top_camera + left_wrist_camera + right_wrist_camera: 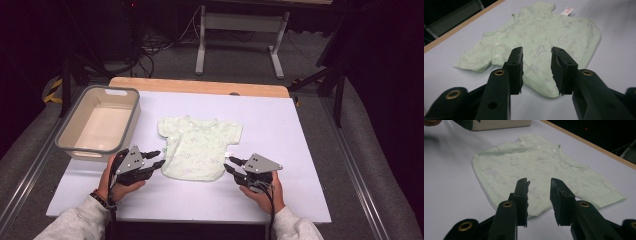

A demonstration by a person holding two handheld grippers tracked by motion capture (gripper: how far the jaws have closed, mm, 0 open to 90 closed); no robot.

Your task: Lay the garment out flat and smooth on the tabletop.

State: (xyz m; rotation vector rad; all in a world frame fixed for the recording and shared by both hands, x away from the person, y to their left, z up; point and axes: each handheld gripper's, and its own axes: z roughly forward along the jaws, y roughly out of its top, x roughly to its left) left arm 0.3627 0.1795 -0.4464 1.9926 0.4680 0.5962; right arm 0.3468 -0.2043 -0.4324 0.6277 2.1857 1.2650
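A small pale green baby shirt (200, 147) with a faint print lies flat on the white table cover (285, 130), neck toward the far side. My left gripper (160, 158) hovers at the shirt's lower left corner, jaws apart. In the left gripper view the shirt (544, 32) spreads beyond the open left gripper (536, 50), its hem corner showing in the gap with no pad pressing on it. My right gripper (228, 163) is at the lower right corner, also open. In the right gripper view the hem of the shirt (536, 167) lies below the right gripper (539, 181).
A grey-rimmed beige tub (132, 120) stands empty at the left of the table, close to my left hand. A white label (229, 154) sticks out of the shirt's right side seam. The wooden table edge (200, 86) runs along the far side.
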